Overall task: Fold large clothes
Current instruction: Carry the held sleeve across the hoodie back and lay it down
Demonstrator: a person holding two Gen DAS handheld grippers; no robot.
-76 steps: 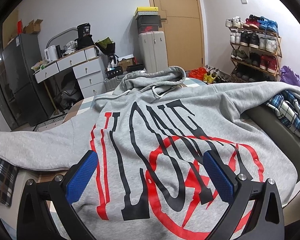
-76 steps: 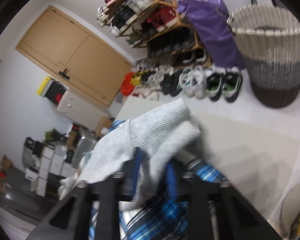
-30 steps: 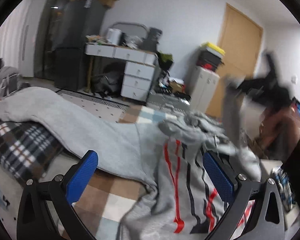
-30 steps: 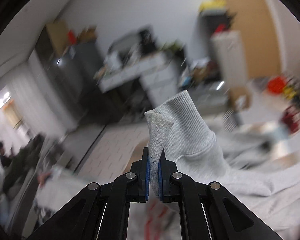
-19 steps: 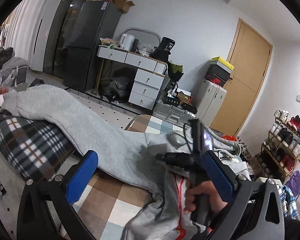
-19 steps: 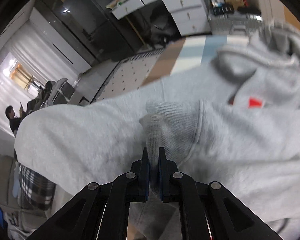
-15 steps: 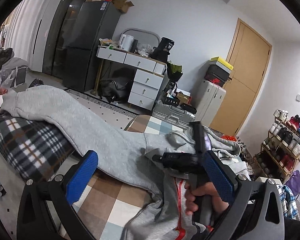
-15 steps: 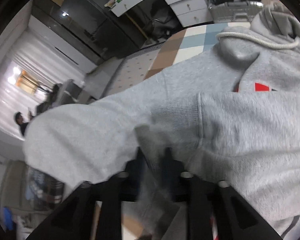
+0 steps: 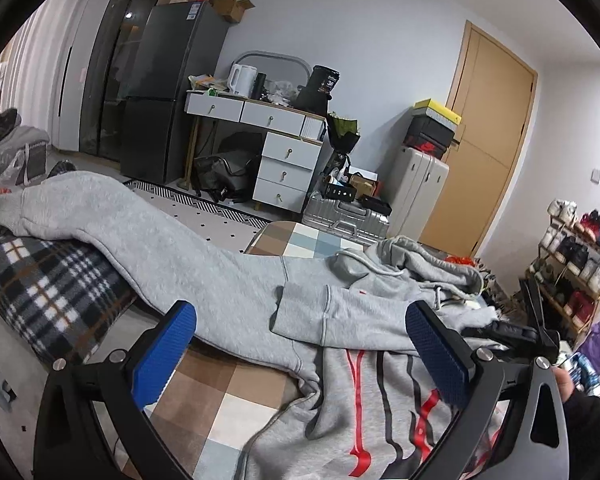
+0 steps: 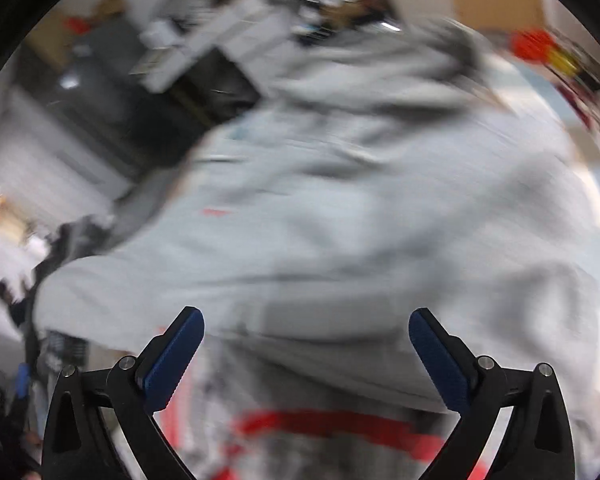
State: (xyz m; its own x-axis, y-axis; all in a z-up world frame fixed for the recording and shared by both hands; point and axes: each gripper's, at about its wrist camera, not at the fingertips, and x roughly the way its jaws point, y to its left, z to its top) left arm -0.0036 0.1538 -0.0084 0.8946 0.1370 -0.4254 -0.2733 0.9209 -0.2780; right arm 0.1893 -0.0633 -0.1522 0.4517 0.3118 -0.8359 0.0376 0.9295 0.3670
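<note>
One sleeve folded in, one to go

The right gripper (image 10: 306,360) has just sprung its jaws wide and let go of the sleeve cuff (image 9: 300,312), which now lies across the chest of the grey hoodie (image 9: 380,380) spread on the bed. The left gripper (image 9: 300,352) hangs wide open and empty near the other sleeve (image 9: 112,220), draped far left over a plaid pillow (image 9: 48,280). No containers are in play.

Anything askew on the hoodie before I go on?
Yes. The hoodie lies uneven: one sleeve is folded across the chest, the other sleeve still stretches out over the plaid blanket. The hood is rumpled.
</note>
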